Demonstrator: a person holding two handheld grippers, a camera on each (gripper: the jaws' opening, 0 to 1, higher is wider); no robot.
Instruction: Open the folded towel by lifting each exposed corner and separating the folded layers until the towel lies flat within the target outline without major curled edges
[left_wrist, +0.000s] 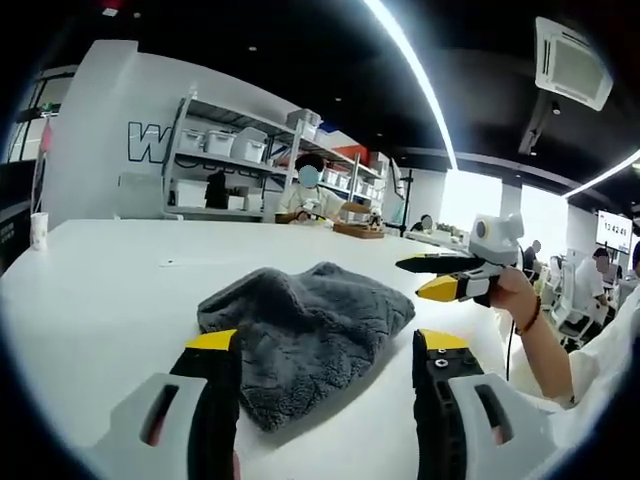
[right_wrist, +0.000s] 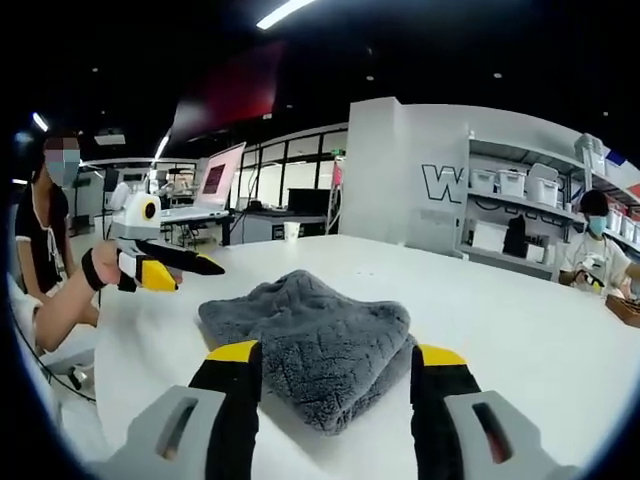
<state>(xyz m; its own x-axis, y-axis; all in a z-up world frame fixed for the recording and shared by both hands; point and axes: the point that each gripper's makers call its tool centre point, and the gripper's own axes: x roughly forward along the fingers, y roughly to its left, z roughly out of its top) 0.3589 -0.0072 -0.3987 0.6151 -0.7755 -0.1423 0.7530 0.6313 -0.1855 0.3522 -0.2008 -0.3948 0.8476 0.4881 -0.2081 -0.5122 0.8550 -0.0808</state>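
— Left gripper view, item one: grey towel (left_wrist: 305, 335), plush, deep pile, folded into a rumpled, roughly four-cornered bundle. It lies on the white table (left_wrist: 100, 290), toward the near edge, just ahead of the left gripper (left_wrist: 328, 345).

— State of that tool?

— Jaws spread wide, holding nothing; black fingers with yellow tips, one to either side of the towel's near corner. I'd judge it is lined up that way to take a corner.

— Item two?

— Right gripper (left_wrist: 440, 277), held by a hand over the table's right side, clear of the cloth. Its yellow tips show a gap, empty.

— And in the right gripper view?

— Same towel (right_wrist: 310, 345), layers stacked, edges soft and rounded, jaws wide before it. Left gripper (right_wrist: 170, 268) hovers beside it, apart. No outline visible on the table (right_wrist: 520, 310).
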